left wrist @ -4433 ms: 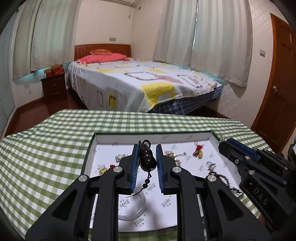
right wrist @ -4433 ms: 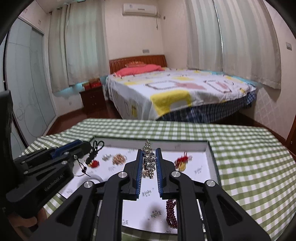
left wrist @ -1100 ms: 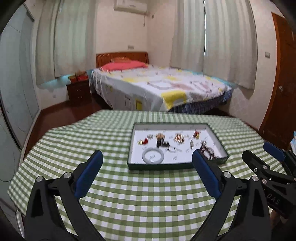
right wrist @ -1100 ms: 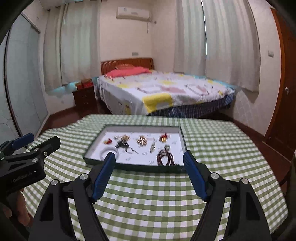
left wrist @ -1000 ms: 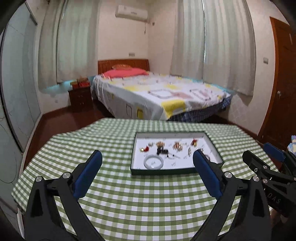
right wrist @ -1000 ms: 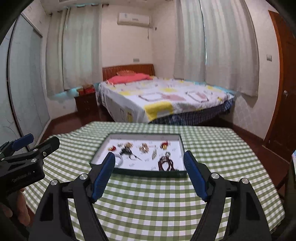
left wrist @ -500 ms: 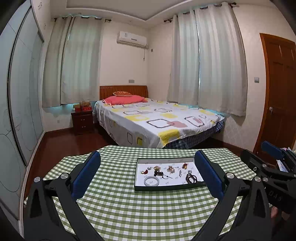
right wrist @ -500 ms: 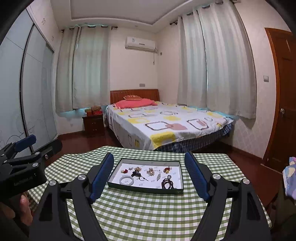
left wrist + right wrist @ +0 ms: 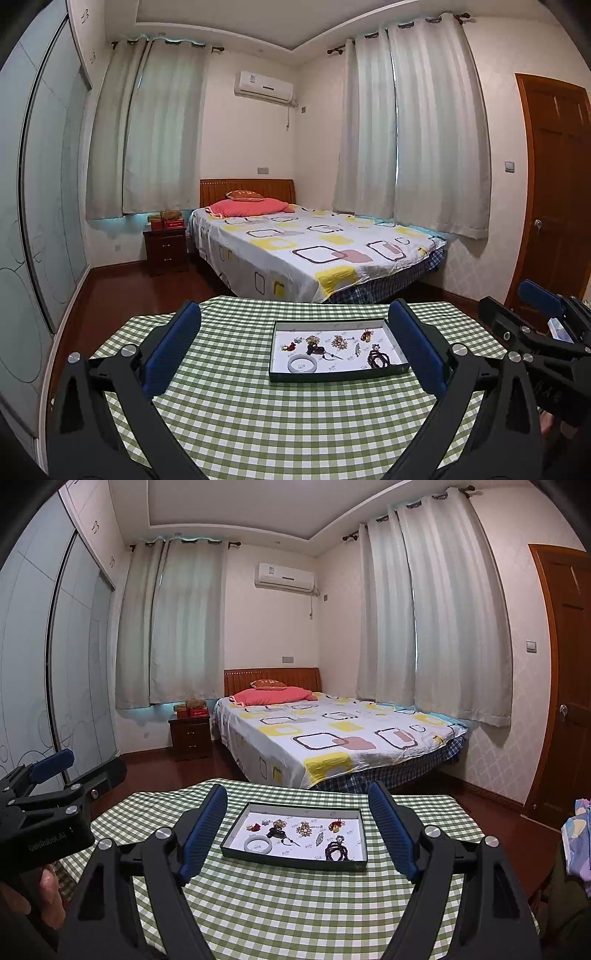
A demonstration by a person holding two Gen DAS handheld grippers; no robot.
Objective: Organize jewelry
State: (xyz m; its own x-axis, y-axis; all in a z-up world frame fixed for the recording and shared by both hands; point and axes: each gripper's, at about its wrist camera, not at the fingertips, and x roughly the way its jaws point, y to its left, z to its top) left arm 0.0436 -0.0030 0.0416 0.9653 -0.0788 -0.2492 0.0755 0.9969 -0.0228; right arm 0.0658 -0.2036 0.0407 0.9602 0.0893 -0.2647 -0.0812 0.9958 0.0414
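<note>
Left gripper (image 9: pixel 295 354) spread wide, holding nothing; right gripper (image 9: pixel 297 830) likewise wide and empty; jewelry tray (image 9: pixel 334 375) at frame centre on the checked tablecloth (image 9: pixel 258 424), bangle (image 9: pixel 302 364) in its lower left

The tray (image 9: pixel 338 376) is being carried on the tabletop (image 9: pixel 258 424), toward its far edge. The bangle (image 9: pixel 302 364) is being held near the tray's front-left corner, the bead bracelet (image 9: pixel 377 359) near its front-right corner. The remaining pieces are being kept along the tray's far edge. The bed (image 9: pixel 314 251) is being seen behind the tabletop.
</note>
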